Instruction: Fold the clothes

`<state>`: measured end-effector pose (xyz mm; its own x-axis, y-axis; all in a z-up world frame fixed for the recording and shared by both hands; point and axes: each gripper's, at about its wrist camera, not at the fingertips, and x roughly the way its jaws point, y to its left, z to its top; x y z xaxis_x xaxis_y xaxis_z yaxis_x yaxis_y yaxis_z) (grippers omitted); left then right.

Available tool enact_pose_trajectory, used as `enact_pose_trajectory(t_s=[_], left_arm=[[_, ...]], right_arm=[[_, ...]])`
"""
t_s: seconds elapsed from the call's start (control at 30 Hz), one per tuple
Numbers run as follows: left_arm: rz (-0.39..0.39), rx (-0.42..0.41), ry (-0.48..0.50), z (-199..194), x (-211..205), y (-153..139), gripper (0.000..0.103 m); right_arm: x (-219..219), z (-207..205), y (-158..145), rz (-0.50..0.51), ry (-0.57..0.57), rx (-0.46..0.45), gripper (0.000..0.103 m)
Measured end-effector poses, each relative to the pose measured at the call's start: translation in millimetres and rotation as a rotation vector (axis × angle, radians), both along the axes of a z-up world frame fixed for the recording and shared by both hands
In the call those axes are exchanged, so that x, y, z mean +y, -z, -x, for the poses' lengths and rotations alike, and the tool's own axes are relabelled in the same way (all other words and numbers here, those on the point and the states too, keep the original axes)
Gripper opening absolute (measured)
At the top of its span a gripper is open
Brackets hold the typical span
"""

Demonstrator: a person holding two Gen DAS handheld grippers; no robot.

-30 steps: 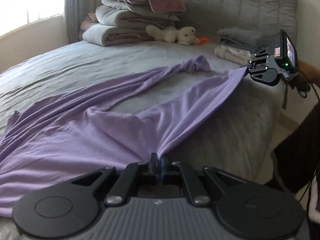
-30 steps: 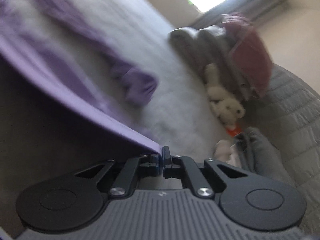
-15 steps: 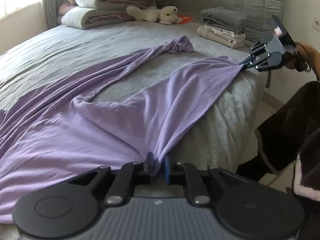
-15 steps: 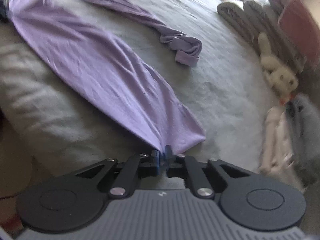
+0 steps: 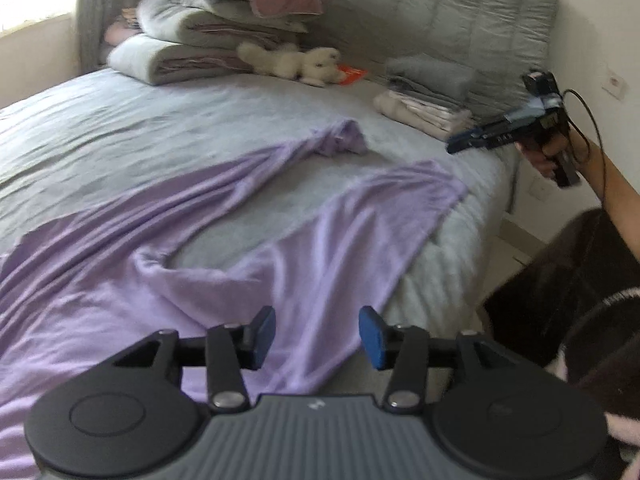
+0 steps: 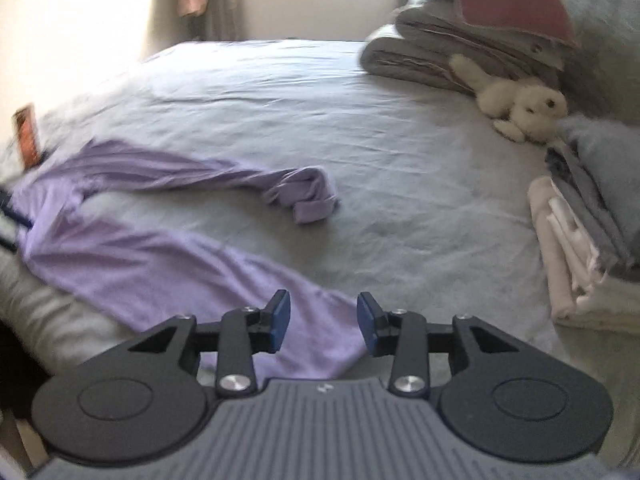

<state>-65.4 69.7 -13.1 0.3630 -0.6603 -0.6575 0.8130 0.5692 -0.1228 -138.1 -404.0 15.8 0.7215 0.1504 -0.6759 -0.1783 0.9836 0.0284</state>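
Note:
A lilac garment (image 5: 224,248) lies spread over the grey bed (image 5: 120,128), one leg (image 5: 384,216) reaching the bed's near edge, the other ending in a bunched cuff (image 5: 344,140). My left gripper (image 5: 317,332) hovers over the cloth's near hem, its jaws opening, blue pads apart and off the cloth. The right gripper (image 5: 460,145) shows in the left wrist view at the far right, lifted clear of the leg end. In its own view the right gripper (image 6: 323,322) is opening above the leg's hem (image 6: 304,344), holding nothing. The bunched cuff (image 6: 304,194) lies further off.
Folded quilts and a pillow (image 5: 208,32) are stacked at the headboard with a white plush toy (image 5: 296,62). A pile of folded clothes (image 5: 428,92) sits at the bed's right corner (image 6: 580,248). A person's dark-clothed body (image 5: 568,288) stands beside the bed.
Both grippers have let go of the lilac garment and their jaws have spread. The leg end dropped flat onto the bed. The right gripper lifted and rolled upright; the left rose slightly.

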Motion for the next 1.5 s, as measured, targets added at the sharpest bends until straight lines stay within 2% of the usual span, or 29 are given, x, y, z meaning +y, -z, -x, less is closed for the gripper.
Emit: enact_pose_trajectory(t_s=[0.07, 0.17, 0.33, 0.63, 0.73, 0.9, 1.07, 1.3, 1.43, 1.5], left_arm=[[-0.011, -0.006, -0.069, -9.8, 1.3, 2.2, 0.048], [-0.024, -0.001, -0.191, -29.2, 5.7, 9.4, 0.048], [-0.012, 0.029, -0.38, -65.8, 19.5, 20.3, 0.048], [-0.014, 0.021, -0.703, -129.4, 45.6, 13.9, 0.048], [-0.014, 0.022, -0.773, -152.8, 63.6, 8.6, 0.048], [-0.087, -0.006, -0.818, -186.3, 95.7, 7.2, 0.048], [-0.095, 0.021, -0.855, -212.7, 129.2, 16.7, 0.048], [0.025, 0.075, -0.816, -230.6, 158.9, 27.4, 0.046], [0.138, 0.138, -0.721, -235.8, 162.9, 28.5, 0.046], [0.151, 0.153, -0.673, -239.3, 158.4, 30.2, 0.046]], right_arm=[[3.5, -12.5, 5.5, -0.01, 0.042, 0.01, 0.041], [19.5, -30.3, 10.5, -0.019, 0.038, 0.012, 0.041], [52.1, -59.7, 10.0, -0.034, -0.027, -0.002, 0.041], [109.3, -105.4, 13.9, -0.083, -0.071, -0.015, 0.041], [128.2, -123.7, 7.9, -0.107, -0.073, -0.041, 0.041], [163.1, -158.0, 2.8, -0.125, -0.136, -0.037, 0.041], [201.6, -191.9, 7.4, -0.123, -0.207, -0.003, 0.041], [239.0, -234.3, 22.8, -0.102, -0.254, 0.055, 0.041], [250.2, -245.6, 33.0, -0.054, -0.258, 0.084, 0.041], [250.6, -246.8, 36.3, -0.05, -0.257, 0.093, 0.041]])
